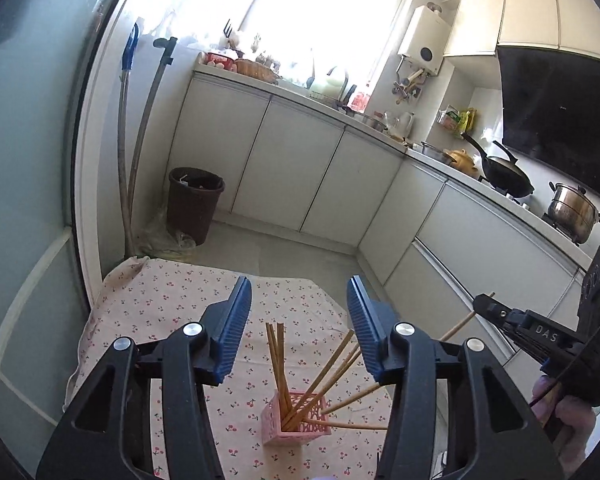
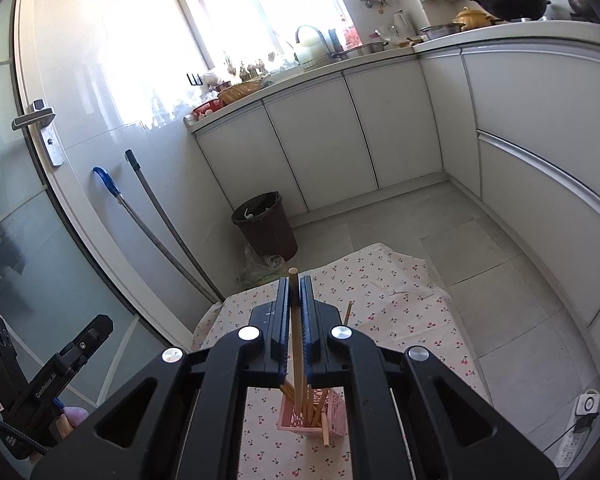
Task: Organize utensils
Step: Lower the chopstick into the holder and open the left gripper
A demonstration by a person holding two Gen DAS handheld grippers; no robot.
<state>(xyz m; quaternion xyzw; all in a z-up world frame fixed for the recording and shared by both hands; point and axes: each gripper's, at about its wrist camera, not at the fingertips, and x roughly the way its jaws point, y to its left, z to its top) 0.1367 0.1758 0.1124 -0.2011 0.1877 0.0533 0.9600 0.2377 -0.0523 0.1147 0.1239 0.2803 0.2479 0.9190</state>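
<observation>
A pink lattice holder [image 1: 296, 420] stands on the cherry-print cloth [image 1: 160, 304] and holds several wooden chopsticks [image 1: 278, 364] that fan out. My left gripper [image 1: 300, 320] is open and empty above the holder. My right gripper [image 2: 296, 300] is shut on one chopstick [image 2: 296, 336], held upright with its lower end in the holder [image 2: 312, 416]. One chopstick [image 2: 325, 430] pokes out through the holder's lattice wall. In the left wrist view the right gripper [image 1: 480, 304] shows at the right with the chopstick [image 1: 458, 328].
A dark waste bin [image 1: 194, 204] and two mop handles [image 1: 140, 152] stand by the wall beyond the table. White cabinets [image 1: 300, 160] with a cluttered counter run behind and right. A power strip [image 2: 576, 436] lies on the floor.
</observation>
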